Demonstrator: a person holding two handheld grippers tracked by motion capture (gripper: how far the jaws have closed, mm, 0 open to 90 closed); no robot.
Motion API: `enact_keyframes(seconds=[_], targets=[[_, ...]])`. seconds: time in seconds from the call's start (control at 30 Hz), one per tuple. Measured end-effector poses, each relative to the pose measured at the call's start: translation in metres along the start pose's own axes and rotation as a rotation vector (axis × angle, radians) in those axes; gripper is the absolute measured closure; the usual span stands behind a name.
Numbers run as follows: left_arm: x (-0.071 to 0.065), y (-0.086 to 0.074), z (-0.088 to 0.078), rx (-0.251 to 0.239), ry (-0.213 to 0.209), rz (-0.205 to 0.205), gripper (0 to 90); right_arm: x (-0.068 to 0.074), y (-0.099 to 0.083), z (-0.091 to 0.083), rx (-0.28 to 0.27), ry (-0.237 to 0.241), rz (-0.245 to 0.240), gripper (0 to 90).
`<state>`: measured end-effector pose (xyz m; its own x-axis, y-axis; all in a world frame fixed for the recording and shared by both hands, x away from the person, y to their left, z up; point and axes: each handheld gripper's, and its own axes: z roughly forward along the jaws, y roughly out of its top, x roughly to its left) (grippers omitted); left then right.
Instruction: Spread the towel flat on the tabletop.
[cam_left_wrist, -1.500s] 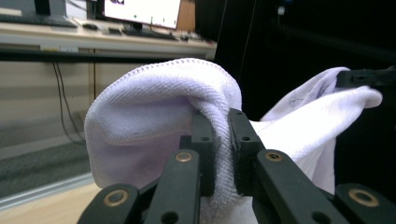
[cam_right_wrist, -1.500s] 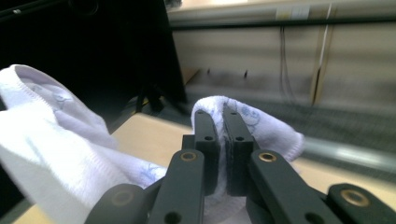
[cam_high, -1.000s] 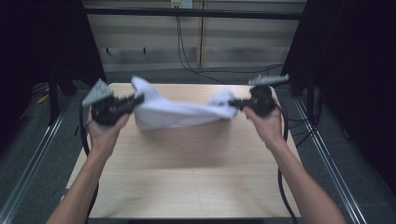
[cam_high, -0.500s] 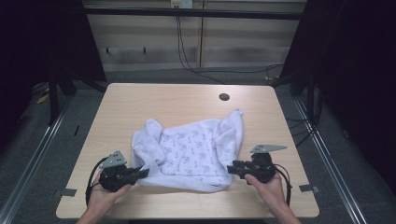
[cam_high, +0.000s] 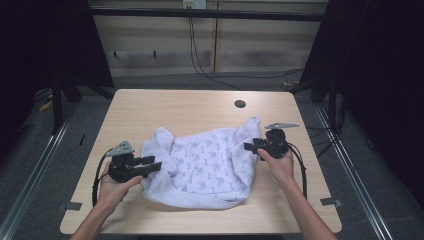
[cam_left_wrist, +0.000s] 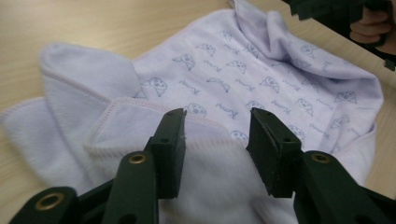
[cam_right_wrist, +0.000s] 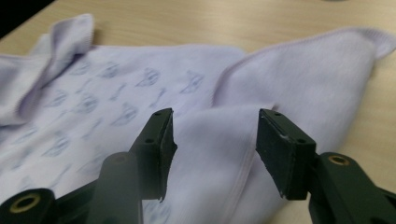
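I see a pale lilac cloth (cam_high: 207, 167) lying rumpled on the near half of the wooden table (cam_high: 175, 107), its printed side up in the middle and its plain edges folded over along the left, right and near sides. My left gripper (cam_high: 150, 166) sits at the cloth's left edge, held low over the table by the left hand (cam_high: 114, 186), with its tips right at the folded-over hem. In the left gripper view its jaws stand wide apart, with a folded flap of the cloth (cam_left_wrist: 224, 88) lying under and between them, and nothing is pinched. My right gripper (cam_high: 248, 146) is at the cloth's right edge, near the upturned corner that points toward the far side, with the right hand (cam_high: 278, 162) behind it. In the right gripper view its jaws are also spread wide, over a plain fold of the cloth (cam_right_wrist: 140, 93) that runs between them; I cannot tell whether the pads touch the fabric. A small dark round hole (cam_high: 240, 104) shows in the table beyond the cloth, well apart from it.
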<state>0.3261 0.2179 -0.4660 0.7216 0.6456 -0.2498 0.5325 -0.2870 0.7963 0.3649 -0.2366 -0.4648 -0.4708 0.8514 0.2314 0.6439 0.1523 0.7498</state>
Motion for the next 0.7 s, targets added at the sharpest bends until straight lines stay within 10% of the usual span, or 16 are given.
enact_keyframes(seconds=[0.13,0.23,0.37,0.7], targets=[[0.007,-0.014,0.023,0.158,-0.007,0.012,75.0,-0.011,0.002,0.023,0.048,-0.003,0.047,43.9],[0.012,-0.021,0.022,0.157,-0.047,-0.001,77.6,-0.009,-0.003,0.03,0.096,-0.034,0.026,50.8],[0.009,-0.024,0.018,0.159,-0.024,0.024,78.3,-0.006,-0.014,0.025,0.106,-0.037,-0.004,88.4],[-0.001,-0.032,0.01,0.165,-0.009,0.012,77.2,-0.009,-0.029,-0.073,-0.061,-0.048,-0.02,89.0]])
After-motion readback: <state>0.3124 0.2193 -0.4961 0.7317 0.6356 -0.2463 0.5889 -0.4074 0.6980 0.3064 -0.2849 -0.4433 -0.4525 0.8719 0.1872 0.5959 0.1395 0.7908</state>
